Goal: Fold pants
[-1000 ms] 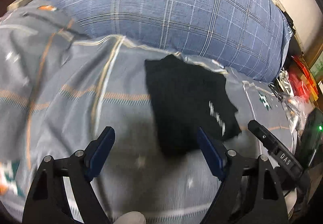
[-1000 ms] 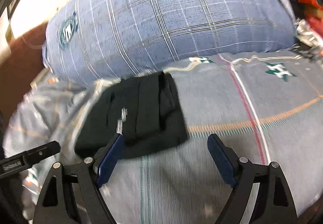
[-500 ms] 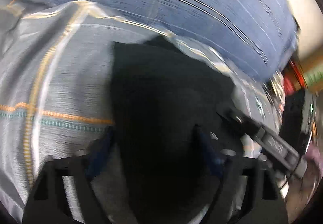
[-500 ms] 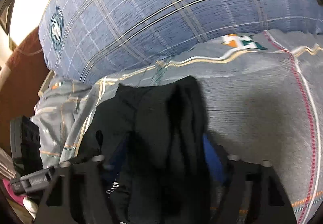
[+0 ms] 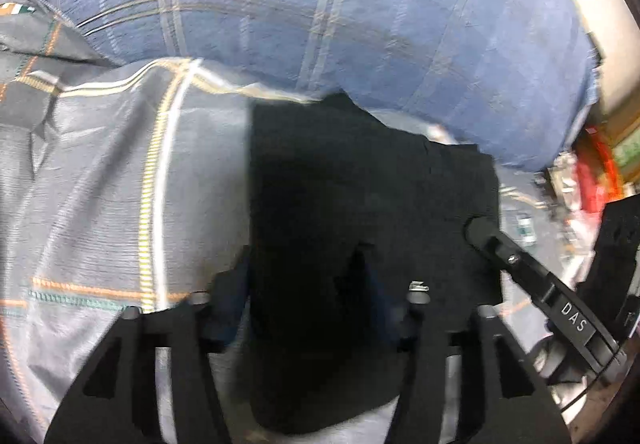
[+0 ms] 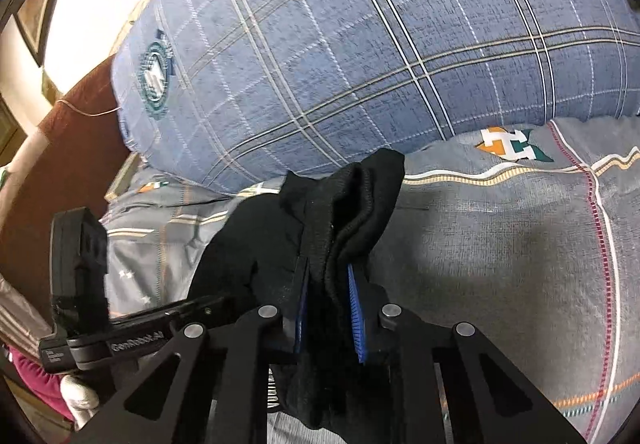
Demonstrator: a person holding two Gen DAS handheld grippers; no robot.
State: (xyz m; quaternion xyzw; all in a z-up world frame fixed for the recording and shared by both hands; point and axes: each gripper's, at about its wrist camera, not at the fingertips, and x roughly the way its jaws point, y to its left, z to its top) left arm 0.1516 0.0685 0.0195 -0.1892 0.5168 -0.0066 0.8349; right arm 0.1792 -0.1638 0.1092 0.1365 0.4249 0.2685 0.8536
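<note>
The folded black pants [image 5: 360, 196] lie on the grey bedspread in front of the blue plaid pillow. In the left wrist view my left gripper [image 5: 308, 284] straddles the near edge of the pants, its jaws part closed with black cloth between them. In the right wrist view my right gripper [image 6: 328, 304] is shut on a bunched fold of the pants [image 6: 344, 212], the blue pads pressing the cloth from both sides. The pants' edge rises off the bed there. The other gripper's finger [image 5: 532, 276] reaches over the pants at the right.
A large blue plaid pillow [image 6: 360, 44] stands just behind the pants. The grey patterned bedspread [image 6: 520, 264] spreads to the right and left [image 5: 100, 204]. Red and mixed clutter [image 5: 592, 172] sits at the far right beyond the bed. A brown headboard [image 6: 72, 132] is at the left.
Both grippers moved forward onto the pants. The right jaws went from wide open to shut on the cloth; the left jaws narrowed around the near edge.
</note>
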